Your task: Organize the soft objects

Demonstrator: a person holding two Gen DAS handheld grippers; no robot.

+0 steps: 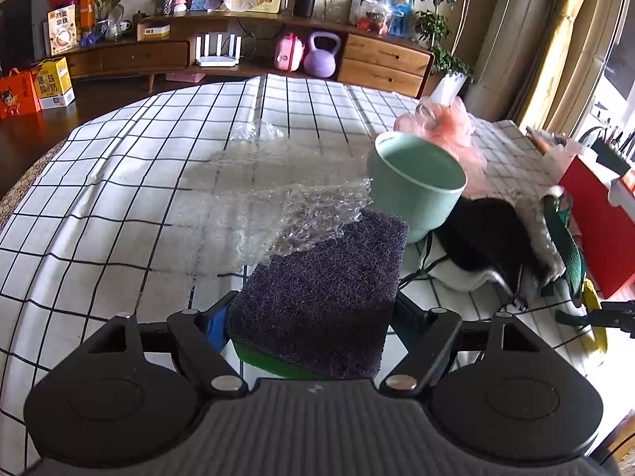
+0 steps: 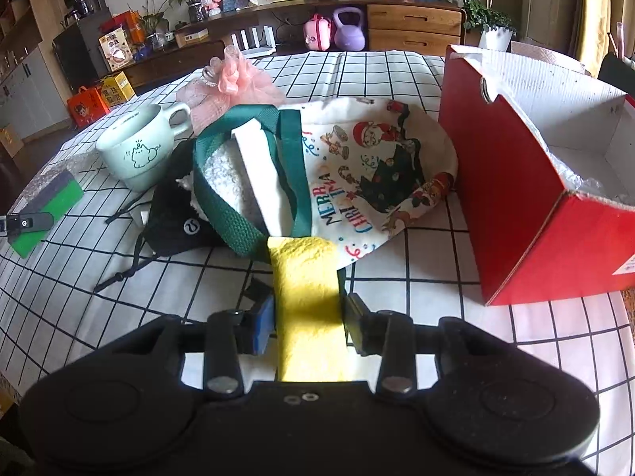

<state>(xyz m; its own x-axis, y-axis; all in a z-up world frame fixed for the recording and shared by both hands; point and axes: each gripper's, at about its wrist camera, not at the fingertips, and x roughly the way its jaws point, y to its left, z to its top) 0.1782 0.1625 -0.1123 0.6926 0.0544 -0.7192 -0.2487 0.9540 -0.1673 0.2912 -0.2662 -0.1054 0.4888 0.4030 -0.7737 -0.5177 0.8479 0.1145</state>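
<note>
Checked cloth [image 2: 397,71] covers the table. Left gripper [image 1: 311,313] is clamped on a purple-green sponge [image 1: 321,289] beside the mug [image 1: 416,182]. Right gripper [image 2: 307,317] pinches a yellow sponge [image 2: 307,297] before the tote [image 2: 357,166], which holds a white block [image 2: 256,162]. Red box [image 2: 516,206] stands open, with white paper inside.

A cloth tote bag [image 2: 369,166] lying on the worktop carries the words "MERRY CHRISTMAS" in green and red capitals beside a Santa cartoon. A black fabric piece [image 2: 178,218] near it bears a small round white logo. The mint mug [image 2: 139,150] has small rim lettering, too blurred to read.
</note>
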